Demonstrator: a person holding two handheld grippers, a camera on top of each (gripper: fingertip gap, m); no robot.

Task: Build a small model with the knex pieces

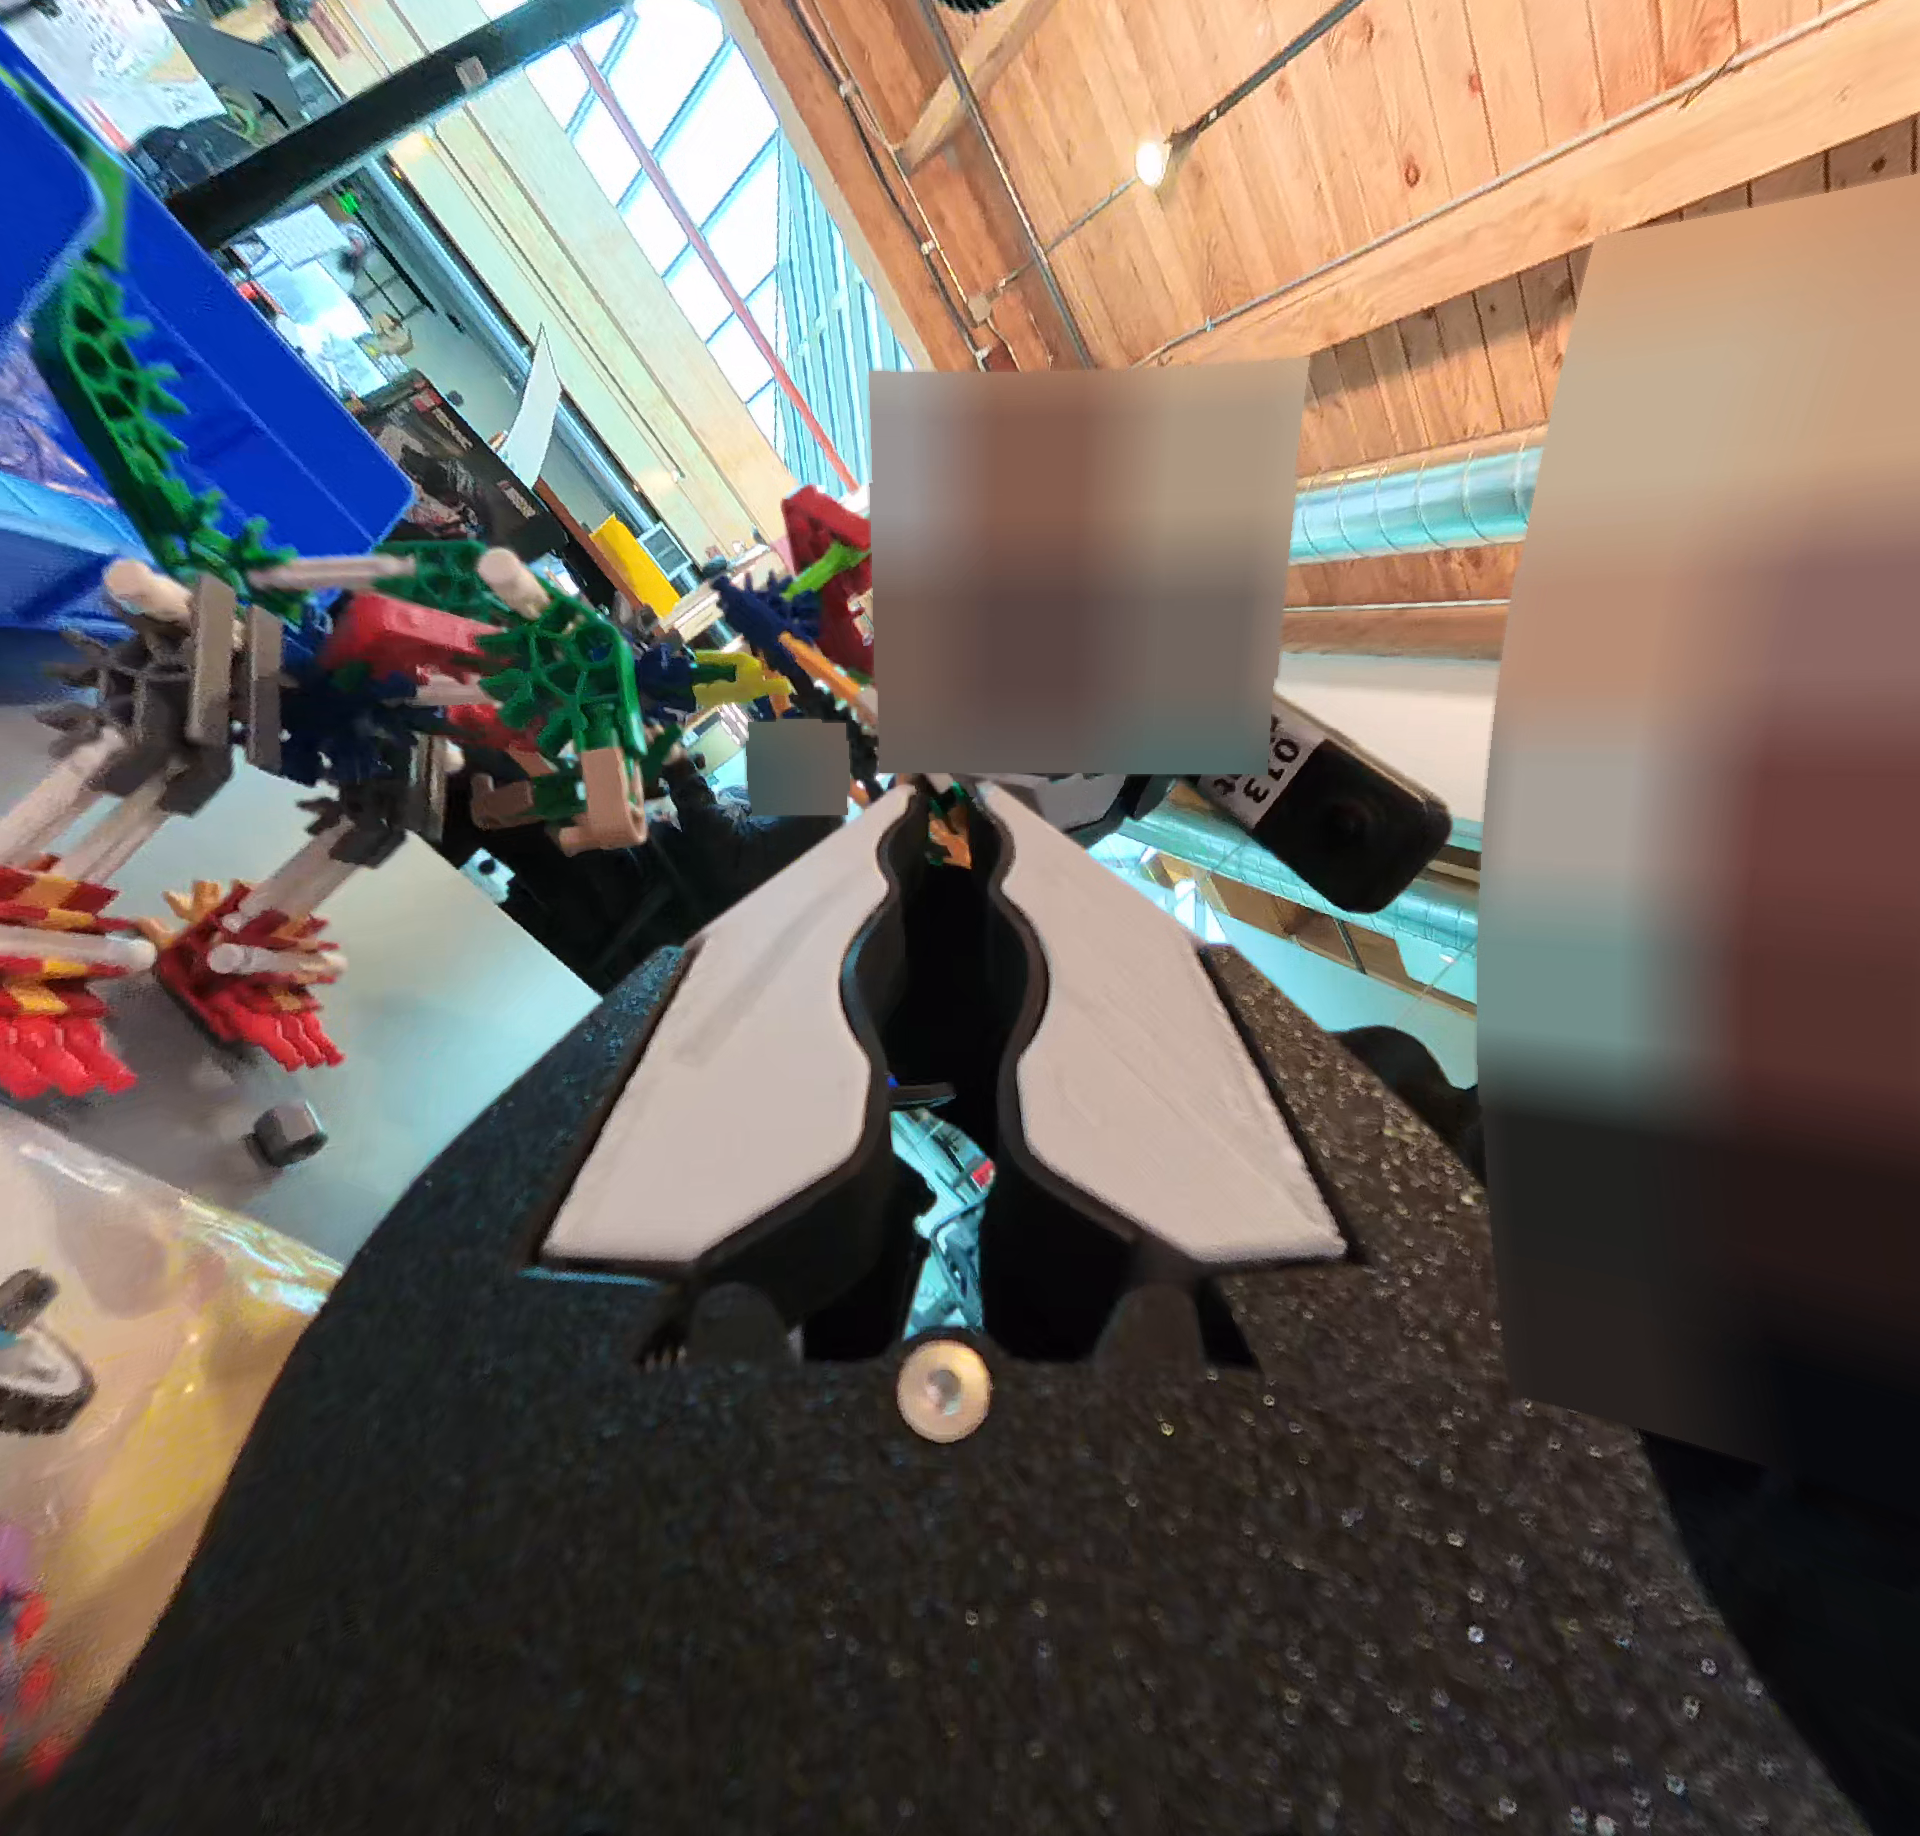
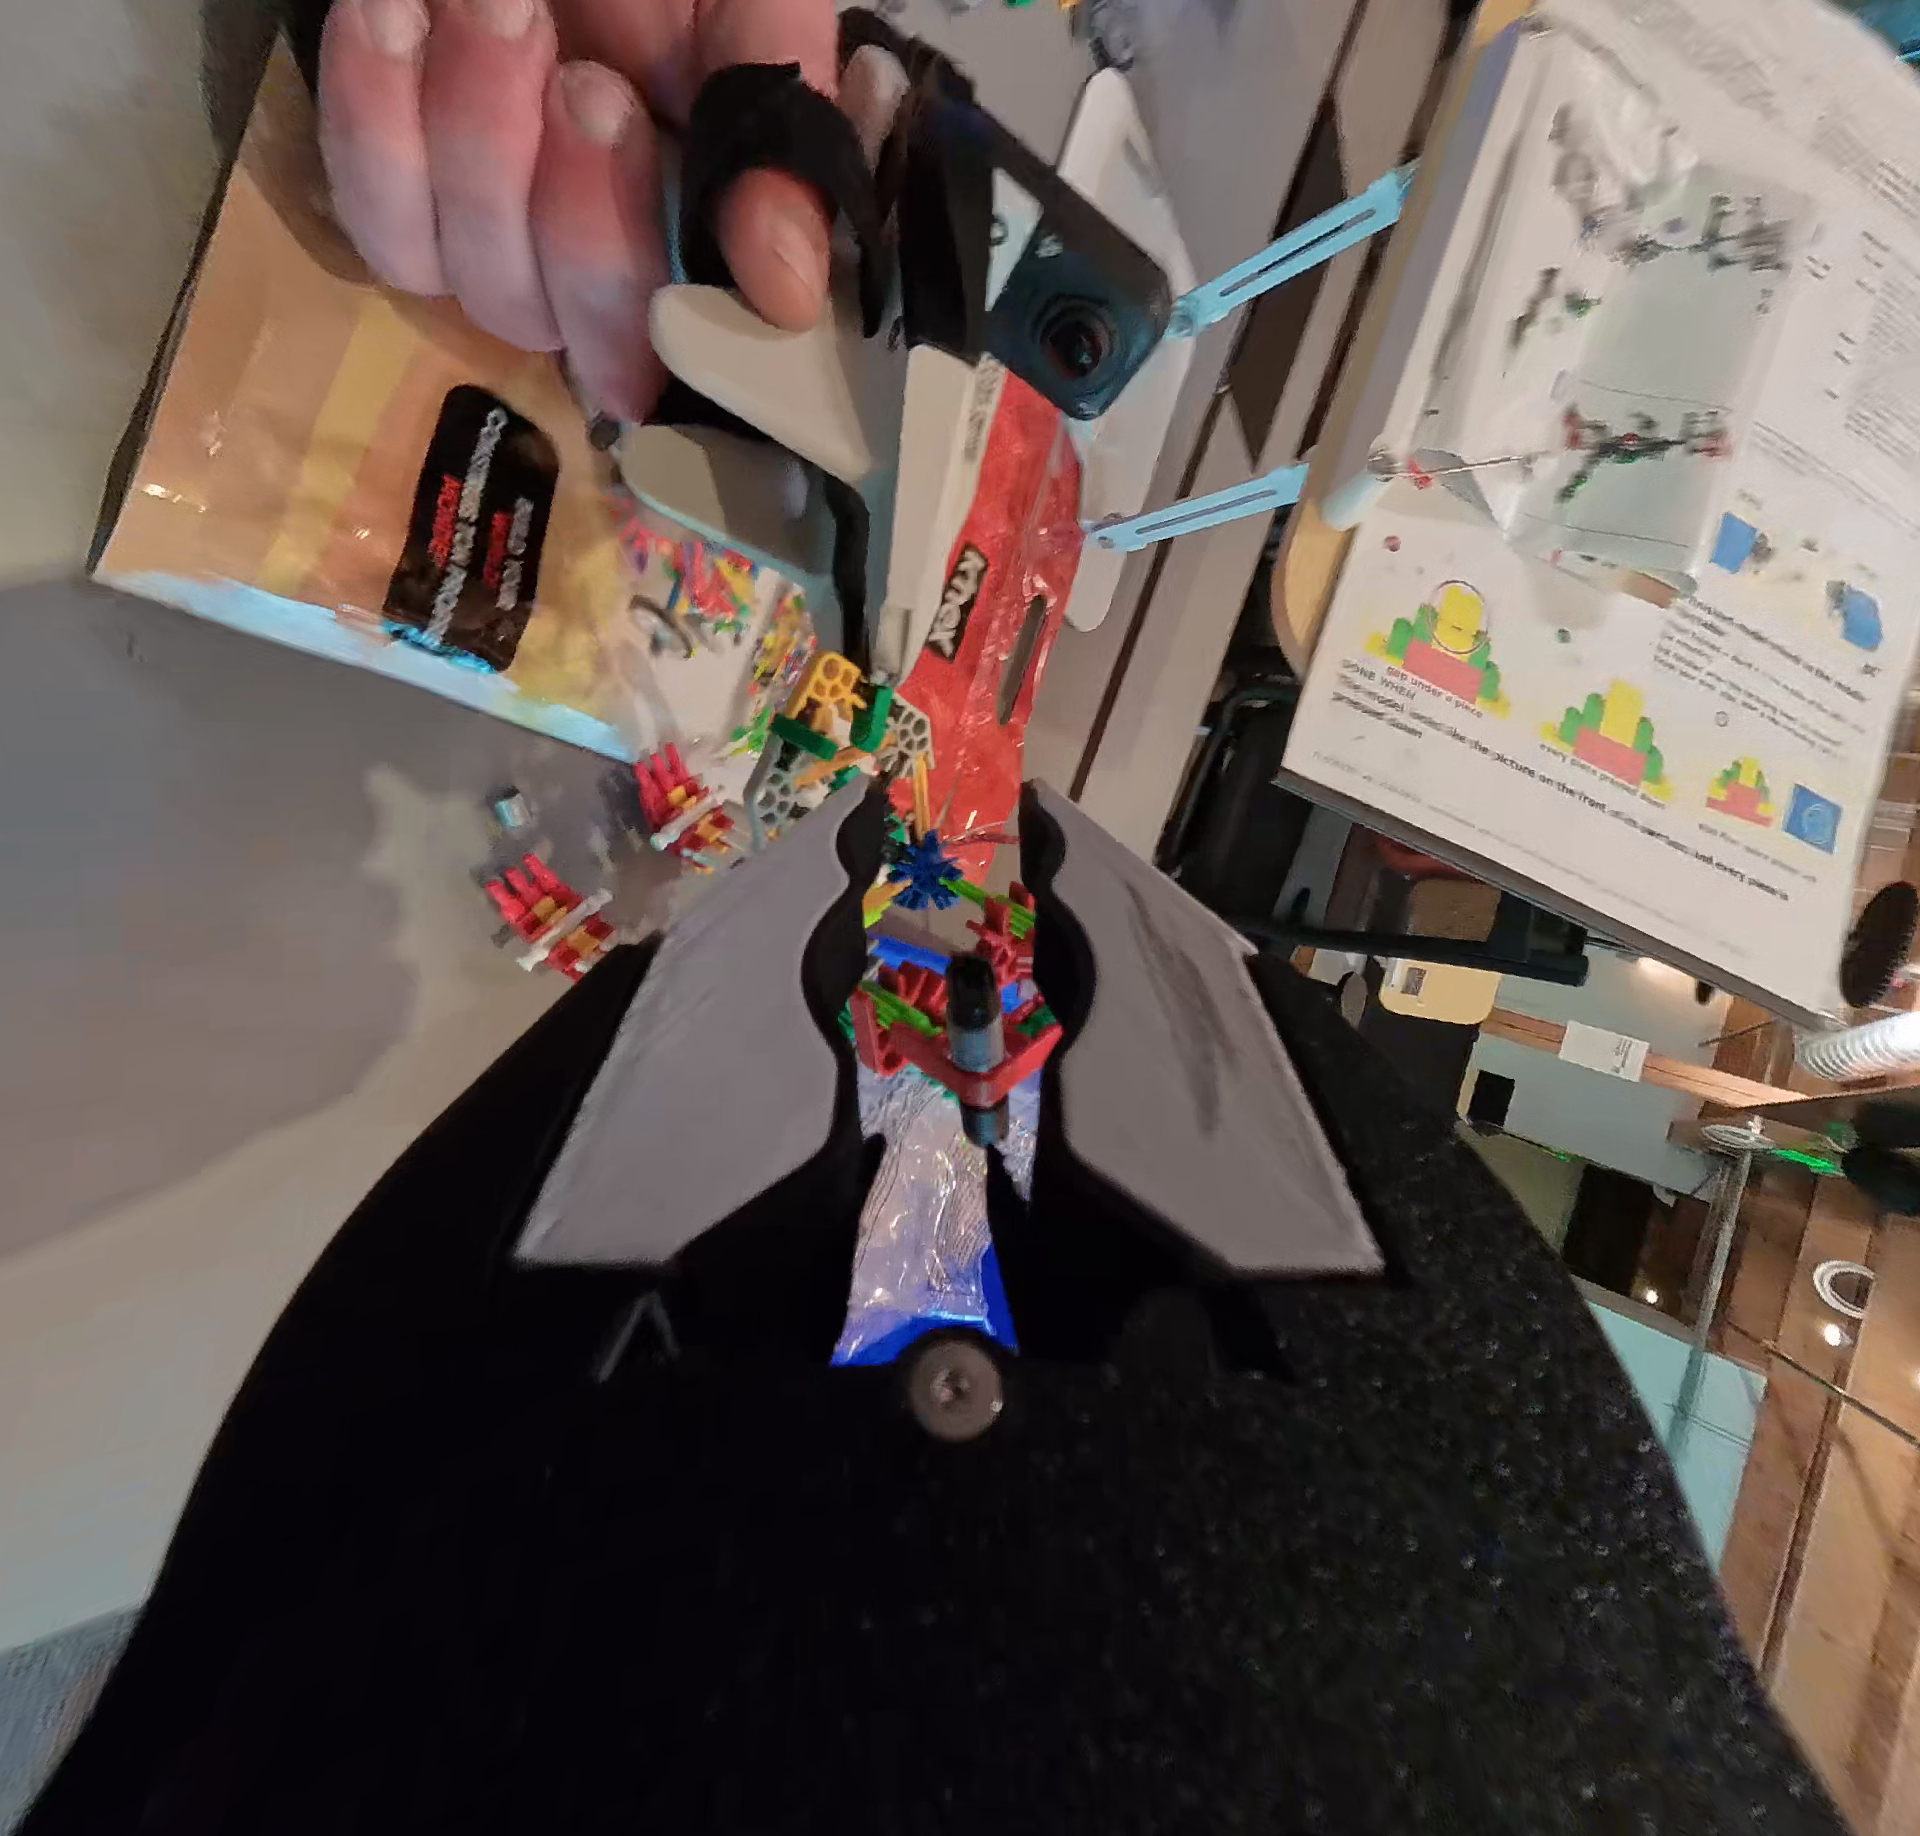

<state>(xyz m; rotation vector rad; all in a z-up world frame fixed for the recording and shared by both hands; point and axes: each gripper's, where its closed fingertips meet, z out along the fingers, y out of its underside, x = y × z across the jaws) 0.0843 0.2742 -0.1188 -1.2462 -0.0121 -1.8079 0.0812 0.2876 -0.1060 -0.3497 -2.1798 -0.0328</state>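
A rod-and-connector toy model [image 1: 540,674] of green, red, blue and grey pieces stands on red feet [image 1: 249,976] on the grey table. My left gripper [image 1: 943,804] is shut on a small orange and green piece [image 1: 951,839] at the model's near end. In the right wrist view a hand [image 2: 488,124] holds that left gripper [image 2: 883,654] against the model [image 2: 831,737]. My right gripper [image 2: 945,815] has a red connector [image 2: 977,1043] with a dark rod through it clamped between its fingers. The right gripper's camera [image 1: 1340,820] shows beyond the left fingertips.
A blue bin [image 1: 239,384] stands behind the model. A clear bag of loose pieces [image 2: 343,456] and red packaging [image 2: 997,581] lie on the table. An instruction sheet [image 2: 1621,436] stands on a holder at the right. A small grey piece [image 1: 286,1134] lies near the feet. My two grippers' fingertips are within a few centimetres of each other.
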